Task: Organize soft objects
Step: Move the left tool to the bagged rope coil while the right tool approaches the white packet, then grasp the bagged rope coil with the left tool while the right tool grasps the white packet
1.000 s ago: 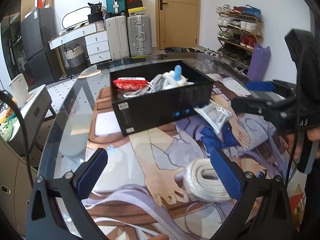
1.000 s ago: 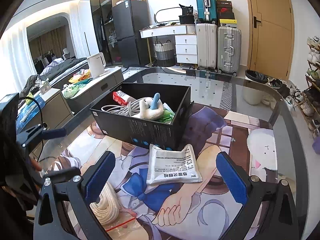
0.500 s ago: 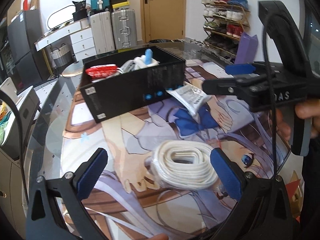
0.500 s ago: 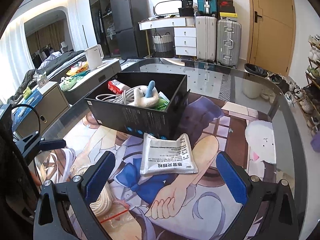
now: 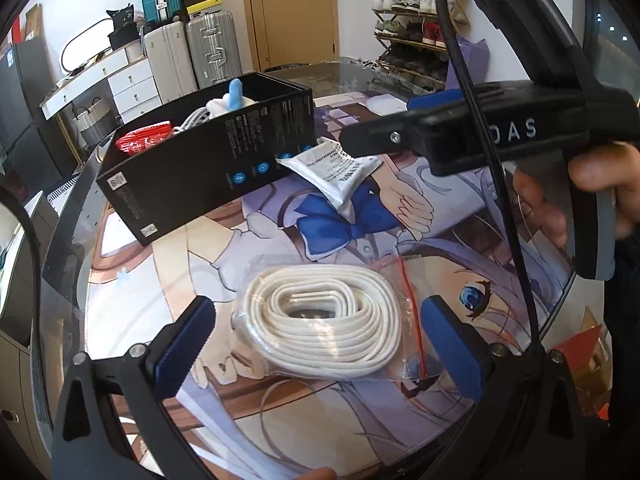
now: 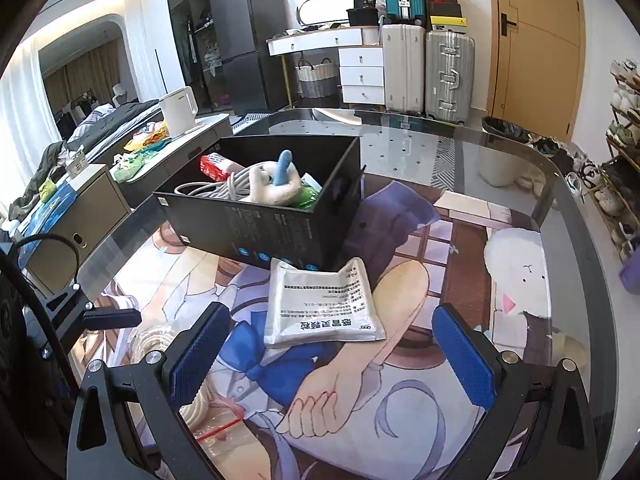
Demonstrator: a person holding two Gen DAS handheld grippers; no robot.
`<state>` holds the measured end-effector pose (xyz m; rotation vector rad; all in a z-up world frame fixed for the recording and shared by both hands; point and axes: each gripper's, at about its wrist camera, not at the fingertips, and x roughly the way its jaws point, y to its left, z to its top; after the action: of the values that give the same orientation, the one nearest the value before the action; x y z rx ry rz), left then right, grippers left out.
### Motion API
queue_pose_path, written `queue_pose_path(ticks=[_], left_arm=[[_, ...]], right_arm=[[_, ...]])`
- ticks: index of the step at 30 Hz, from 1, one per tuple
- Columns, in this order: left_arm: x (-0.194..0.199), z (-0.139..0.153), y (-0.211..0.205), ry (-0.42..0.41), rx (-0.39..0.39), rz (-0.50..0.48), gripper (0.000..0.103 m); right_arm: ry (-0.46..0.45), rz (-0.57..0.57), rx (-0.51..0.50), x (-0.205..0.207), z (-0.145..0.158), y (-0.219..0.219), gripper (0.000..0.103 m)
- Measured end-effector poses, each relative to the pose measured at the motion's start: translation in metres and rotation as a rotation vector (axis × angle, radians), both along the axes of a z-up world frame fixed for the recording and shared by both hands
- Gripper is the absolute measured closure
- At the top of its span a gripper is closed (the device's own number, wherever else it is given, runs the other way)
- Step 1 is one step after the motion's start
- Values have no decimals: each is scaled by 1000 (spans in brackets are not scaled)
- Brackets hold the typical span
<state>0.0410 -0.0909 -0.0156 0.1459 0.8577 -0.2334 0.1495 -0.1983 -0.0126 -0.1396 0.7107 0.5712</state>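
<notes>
A coil of white rope in a clear zip bag (image 5: 326, 322) lies on the printed table mat, right between the blue pads of my open left gripper (image 5: 320, 344). It also shows at the lower left of the right wrist view (image 6: 192, 400). A silver foil sachet (image 6: 322, 304) lies flat against the front of the black box (image 6: 272, 216), between and just beyond the pads of my open right gripper (image 6: 332, 354). The box holds a red packet, a grey cable, a white and blue plush toy (image 6: 276, 184) and a green packet. In the left wrist view the sachet (image 5: 332, 168) lies under the right gripper's arm.
The table is glass with a rounded edge (image 6: 576, 208) over an anime-print mat. A low cabinet with a white kettle (image 6: 178, 110) stands to the left. Suitcases, drawers and a door are at the back; a shoe rack (image 5: 416, 40) is on the right.
My left gripper has moved forward and down, so the rope coil now lies between its pads. My right gripper has moved closer to the foil sachet. Both stay open.
</notes>
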Motion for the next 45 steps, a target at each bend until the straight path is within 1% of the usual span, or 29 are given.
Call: queue_pose_path(ticks=[4, 6, 16, 22, 25, 30, 31, 34, 35, 39, 41, 43, 45], left_arm=[[4, -5, -2, 17, 19, 5, 0], [5, -6, -1, 28, 16, 10, 0], [15, -11, 16, 76, -41, 21, 0], [14, -11, 27, 66, -44, 26, 1], [14, -10, 30, 58, -46, 30, 5], [13, -8, 37, 45, -48, 38, 16], [13, -7, 38, 41, -49, 41, 16], [15, -6, 41, 33, -53, 44, 23], [13, -6, 41, 29, -56, 46, 26], [11, -5, 43, 26, -56, 50, 31], [11, -4, 45, 23, -55, 51, 32], [10, -5, 44, 22, -57, 52, 34], [9, -4, 44, 21, -57, 54, 35]], right_arm=[[4, -6, -2, 1, -1, 0, 1], [6, -4, -3, 1, -2, 0, 1], [49, -9, -25, 13, -16, 8, 1], [91, 26, -58, 23, -29, 23, 1], [109, 19, -80, 33, -34, 31, 1], [139, 16, -103, 44, -40, 40, 1], [144, 16, -105, 46, -42, 42, 1], [141, 12, -110, 49, -43, 46, 1], [137, 11, -116, 49, -43, 50, 1], [123, 1, -145, 49, -44, 58, 1], [120, 8, -143, 47, -44, 62, 4], [110, 6, -146, 45, -43, 63, 12], [103, 5, -150, 44, -42, 64, 18]])
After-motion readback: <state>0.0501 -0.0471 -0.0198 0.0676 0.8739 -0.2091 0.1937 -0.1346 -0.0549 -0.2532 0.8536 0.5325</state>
